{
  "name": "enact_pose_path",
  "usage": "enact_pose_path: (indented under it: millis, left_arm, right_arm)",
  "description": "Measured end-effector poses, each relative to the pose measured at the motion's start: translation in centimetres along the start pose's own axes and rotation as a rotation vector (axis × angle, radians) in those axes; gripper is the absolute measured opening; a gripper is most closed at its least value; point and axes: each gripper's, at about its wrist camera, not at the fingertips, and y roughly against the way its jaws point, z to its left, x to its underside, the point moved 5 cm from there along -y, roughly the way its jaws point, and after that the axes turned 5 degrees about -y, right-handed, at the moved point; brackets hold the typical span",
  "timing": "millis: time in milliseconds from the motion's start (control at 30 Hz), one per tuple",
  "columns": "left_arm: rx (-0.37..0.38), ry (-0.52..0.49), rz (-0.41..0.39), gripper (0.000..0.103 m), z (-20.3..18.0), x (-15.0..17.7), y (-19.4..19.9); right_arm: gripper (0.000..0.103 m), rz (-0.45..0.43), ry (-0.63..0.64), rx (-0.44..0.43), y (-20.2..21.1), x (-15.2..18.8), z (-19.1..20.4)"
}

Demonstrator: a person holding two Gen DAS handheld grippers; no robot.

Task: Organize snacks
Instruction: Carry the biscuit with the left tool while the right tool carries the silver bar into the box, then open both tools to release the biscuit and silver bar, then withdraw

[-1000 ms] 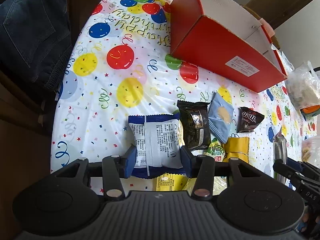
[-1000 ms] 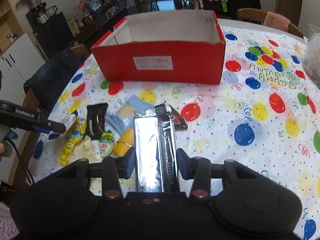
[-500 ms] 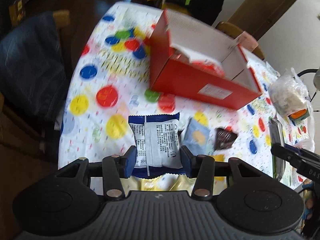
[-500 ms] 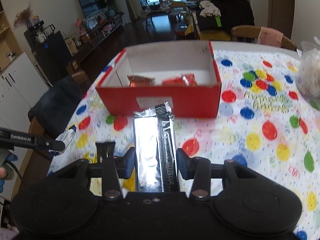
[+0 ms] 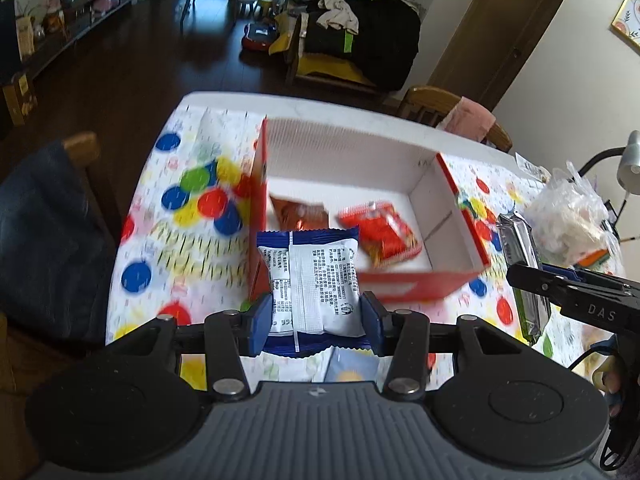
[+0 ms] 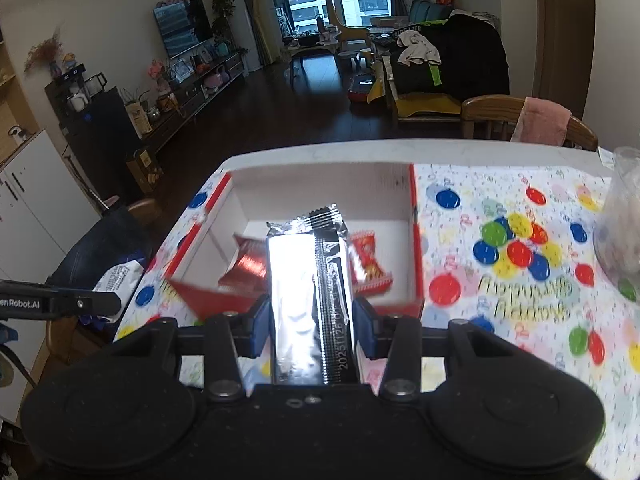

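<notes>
Behind the desk (image 5: 224, 100) a dim living room with dark flooring is stretching away, and a balloon-print cloth (image 6: 500, 248) is covering the desk itself. An open red cardboard box (image 5: 460, 192) with a white inside is sitting on it, and two snack packets are already lying on its floor: a reddish-brown one (image 5: 300, 214) towards the left wall and a bright red one (image 5: 380, 234) beside it. The left gripper (image 5: 316, 316) is clenching a blue-and-white snack packet (image 5: 314, 280) by its two side edges, so the packet's long axis is running forward along the fingers, out towards the box. The right gripper (image 6: 312, 326) is likewise clamping a silver foil bar (image 6: 308, 292) by its long sides, its crimped end pointing ahead over the box opening (image 6: 320, 196). That makes two packets in the box and two more in the grippers, one each. From either gripper the box is lying ahead and below; the left one is looking over the box's near left corner, while the right one appears lined up more squarely with the middle, so by my reading the silver bar is the better placed to be dropped in first. A light blue sachet (image 5: 352, 366) is peeking out under the left gripper, still on the cloth.
</notes>
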Motion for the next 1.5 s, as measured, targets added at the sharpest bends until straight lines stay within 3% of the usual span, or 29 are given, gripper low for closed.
enact_pose_path:
  millis: [267,700,933,1133,1500]
  left_arm:
    - [-0.059,-0.012,0.008,0.046,-1.4,-4.7,-3.6]
    - [-0.156,-0.030,0.136,0.046,-2.1,-9.4,-11.8]
    - [-0.197,-0.026,0.229,0.046,-1.7,-10.3,-15.6]
    - [-0.187,-0.008,0.321,0.046,-1.4,-10.3,-18.4]
    - [-0.214,-0.027,0.400,0.046,-1.0,-10.2,-21.1]
  right_arm:
    - [0.042,0.036,0.002,0.000,-4.4,-4.0,-1.7]
    - [0.042,0.171,0.044,0.011,-12.7,-6.9,-2.4]
    - [0.042,0.254,0.089,0.027,-16.9,-7.2,-2.1]
    - [0.042,0.321,0.147,0.044,-20.0,-6.8,-1.9]
    - [0.042,0.399,0.218,0.067,-22.5,-5.4,-1.8]
